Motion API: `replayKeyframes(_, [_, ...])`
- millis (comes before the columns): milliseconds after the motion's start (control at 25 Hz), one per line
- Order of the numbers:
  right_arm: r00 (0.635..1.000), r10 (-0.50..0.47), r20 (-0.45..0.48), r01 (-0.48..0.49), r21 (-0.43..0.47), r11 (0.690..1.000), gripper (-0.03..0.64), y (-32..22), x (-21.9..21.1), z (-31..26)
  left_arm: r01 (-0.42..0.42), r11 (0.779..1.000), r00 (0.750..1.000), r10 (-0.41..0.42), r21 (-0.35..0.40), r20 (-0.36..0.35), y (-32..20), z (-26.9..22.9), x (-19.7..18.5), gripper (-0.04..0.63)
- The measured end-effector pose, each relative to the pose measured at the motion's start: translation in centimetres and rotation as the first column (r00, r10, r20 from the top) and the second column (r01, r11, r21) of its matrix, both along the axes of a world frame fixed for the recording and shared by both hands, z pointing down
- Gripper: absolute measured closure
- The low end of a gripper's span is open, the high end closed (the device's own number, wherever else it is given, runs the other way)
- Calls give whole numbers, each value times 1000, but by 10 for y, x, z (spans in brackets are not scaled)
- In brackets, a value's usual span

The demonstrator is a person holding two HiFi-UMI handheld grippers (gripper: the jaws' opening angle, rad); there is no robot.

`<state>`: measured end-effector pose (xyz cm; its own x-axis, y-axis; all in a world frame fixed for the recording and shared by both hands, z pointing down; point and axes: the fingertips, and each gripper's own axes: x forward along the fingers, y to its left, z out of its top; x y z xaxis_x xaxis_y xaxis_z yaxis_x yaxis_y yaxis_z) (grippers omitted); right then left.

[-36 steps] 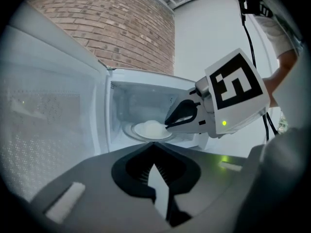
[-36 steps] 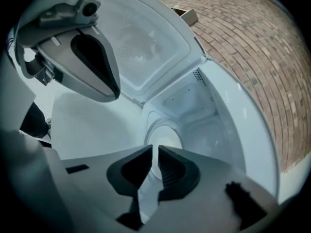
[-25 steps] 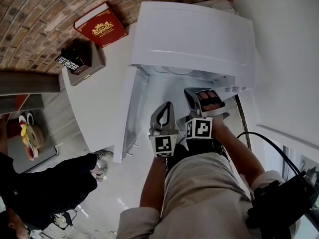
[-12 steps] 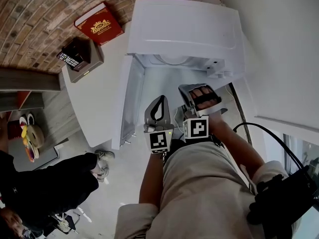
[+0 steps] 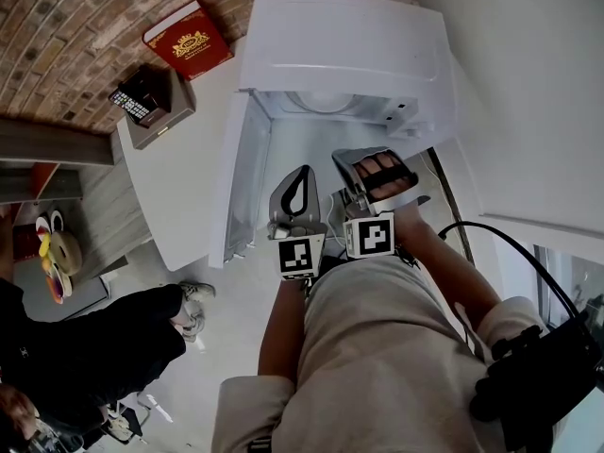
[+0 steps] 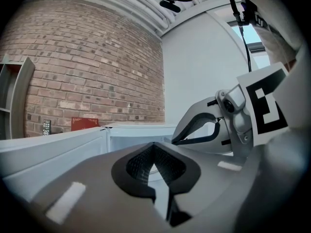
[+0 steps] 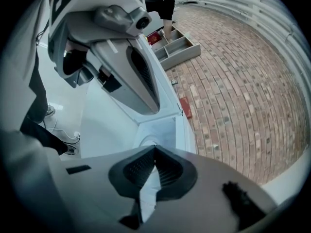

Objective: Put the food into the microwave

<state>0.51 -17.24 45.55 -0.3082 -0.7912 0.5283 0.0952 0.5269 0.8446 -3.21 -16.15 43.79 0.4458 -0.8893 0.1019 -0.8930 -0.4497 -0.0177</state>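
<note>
Left tongs (image 6: 154,144): closed, pads tip to tip, nothing between them. Right tongs (image 7: 155,148): same, closed and empty. The two sit side by side and near each other, right a bit further forward in the head view. From the left gripper view the right tongs show close on the right, with their black-and-white marker cube (image 6: 265,106).

Straight ahead of both tongs: white box-shaped microwave (image 5: 349,45), cavity facing me. Its white door (image 5: 241,187) is swung open and stands just left of the left tongs. Inside, ahead of the tips, is a pale round turntable plate (image 5: 321,102). Can't tell whether food lies on it; no view shows food clearly.

The microwave stands on a white tabletop (image 5: 179,187) that runs out left of the tongs. On it, well left and ahead: a dark open box (image 5: 156,111) with a small keypad device lying in it. Beyond that a red hardcover book with a gold emblem (image 5: 187,38) leans at the red-brown brick wall (image 5: 66,26).

Right of the right tongs: plain white wall, and a black cable (image 5: 510,262) looping back toward me.

Behind and left of the tongs, down on the floor side: a person in black clothes (image 5: 94,347), pale shoes just beside the tabletop edge.
</note>
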Motion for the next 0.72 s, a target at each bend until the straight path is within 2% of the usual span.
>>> replayKeyframes(160, [1000,3,1,-3,2,1000,606,2,2,-2,3,1000,1000,-3,-15,-11,2,0,3,589])
replayKeyframes(360, [1000,3,14,-3,3,1000,607,4,1,-3,-5,1000,1000,5,12,-3,2,-3,4,589])
replayKeyframes(480, [1000,0,15,0,8,1000,607,4,-1,-4,9,1000,1000,-10,-14,-20,2,-5,3,589])
replayKeyframes(720, [1000,-9,8,9,17,1000,607,4,-4,-4,0,1000,1000,0,22,-1,2,-6,0,589])
